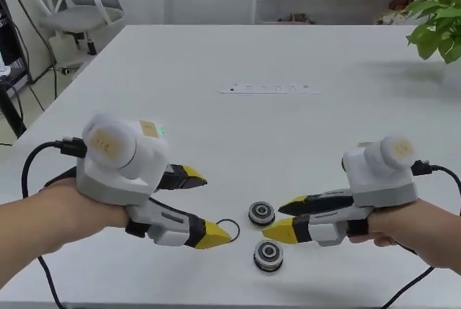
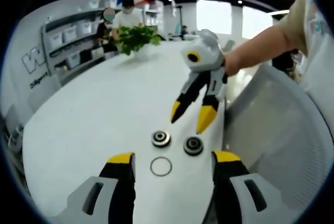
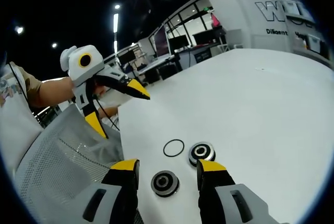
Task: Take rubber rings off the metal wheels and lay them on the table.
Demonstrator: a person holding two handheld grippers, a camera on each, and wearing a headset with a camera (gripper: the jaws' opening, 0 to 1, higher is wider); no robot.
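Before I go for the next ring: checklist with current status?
1. Left gripper open and holding nothing: ok.
2. Right gripper open and holding nothing: ok.
3. One rubber ring lies flat on the table, apart from both wheels: ok.
4. Near wheel and far wheel lie flat and do not touch each other: ok.
5. Right gripper aimed at the near wheel, which shows between its jaws in the right gripper view: ok.
6. Which wheel still carries a ring: cannot tell.
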